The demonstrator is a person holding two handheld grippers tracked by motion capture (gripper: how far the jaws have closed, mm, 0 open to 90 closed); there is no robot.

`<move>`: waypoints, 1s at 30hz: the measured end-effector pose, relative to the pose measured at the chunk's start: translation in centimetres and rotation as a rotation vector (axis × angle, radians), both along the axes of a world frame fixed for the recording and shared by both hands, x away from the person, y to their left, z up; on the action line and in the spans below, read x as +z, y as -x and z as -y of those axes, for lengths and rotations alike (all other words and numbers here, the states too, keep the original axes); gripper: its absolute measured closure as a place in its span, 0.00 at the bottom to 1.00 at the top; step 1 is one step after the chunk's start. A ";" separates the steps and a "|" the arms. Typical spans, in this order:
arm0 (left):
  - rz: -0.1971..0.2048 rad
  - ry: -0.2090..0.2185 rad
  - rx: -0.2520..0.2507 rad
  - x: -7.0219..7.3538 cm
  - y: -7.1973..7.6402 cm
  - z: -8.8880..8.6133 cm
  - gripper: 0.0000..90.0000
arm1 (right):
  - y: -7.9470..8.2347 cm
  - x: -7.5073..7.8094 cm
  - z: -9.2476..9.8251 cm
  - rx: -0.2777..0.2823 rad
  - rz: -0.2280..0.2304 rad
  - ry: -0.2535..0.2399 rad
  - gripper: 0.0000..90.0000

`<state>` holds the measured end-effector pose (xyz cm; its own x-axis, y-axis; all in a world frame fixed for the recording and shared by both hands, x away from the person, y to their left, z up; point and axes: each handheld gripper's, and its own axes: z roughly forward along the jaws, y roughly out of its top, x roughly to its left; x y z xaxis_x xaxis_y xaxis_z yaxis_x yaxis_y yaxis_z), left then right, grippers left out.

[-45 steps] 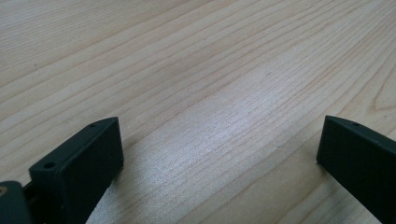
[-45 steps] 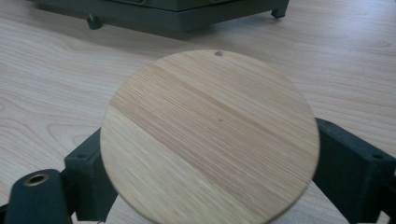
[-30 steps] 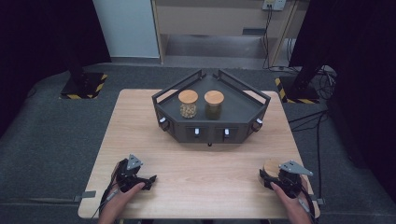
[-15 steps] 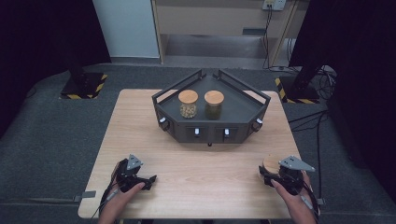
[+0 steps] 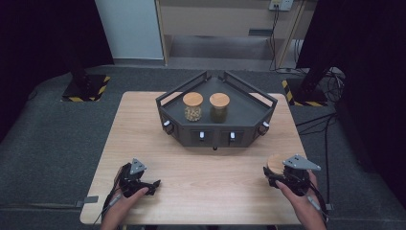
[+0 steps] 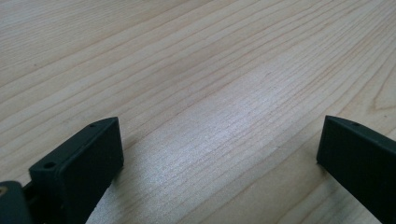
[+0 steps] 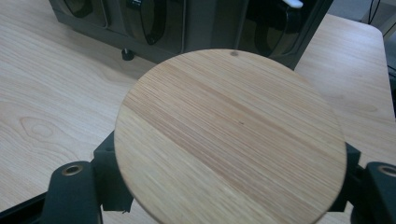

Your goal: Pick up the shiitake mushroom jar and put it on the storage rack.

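Wooden-lidded jar (image 5: 275, 164) is held by the right gripper (image 5: 282, 178) near the right front corner of the light wooden table (image 5: 201, 167), and in the right gripper view its round lid (image 7: 229, 135) is seen with the black jaws pressed against the body below it. What is inside the jar cannot be told, because it is covered by the lid.

On the far half of the table the dark angled rack (image 5: 218, 122) is placed, and two similar jars are already standing in it: one with pale contents (image 5: 193, 106) and one with dark contents (image 5: 219, 106), just beside each other.

The left gripper (image 5: 139, 181) is rested at the left front of the table with its jaws wide apart and nothing between them.

Several risks can be judged. The grip is taken low, under the lid, so the jar could be tilted or slipped if it is moved quickly. The rack's raised rail could be struck if the jar is carried too low. The standing jars could be knocked if it is set down too close.
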<state>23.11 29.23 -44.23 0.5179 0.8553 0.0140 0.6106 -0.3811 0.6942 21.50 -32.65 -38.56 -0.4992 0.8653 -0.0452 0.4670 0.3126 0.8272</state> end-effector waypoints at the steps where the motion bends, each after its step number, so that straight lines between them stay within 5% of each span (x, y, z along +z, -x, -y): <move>1: 0.000 0.000 0.000 0.0 0.0 0.0 0.00 | 0.0 0.1 0.0 0.001 0.001 0.001 0.29; 30: 0.000 0.000 -0.001 0.0 0.0 0.0 0.00 | -1.3 3.1 -1.0 0.024 0.018 0.010 0.29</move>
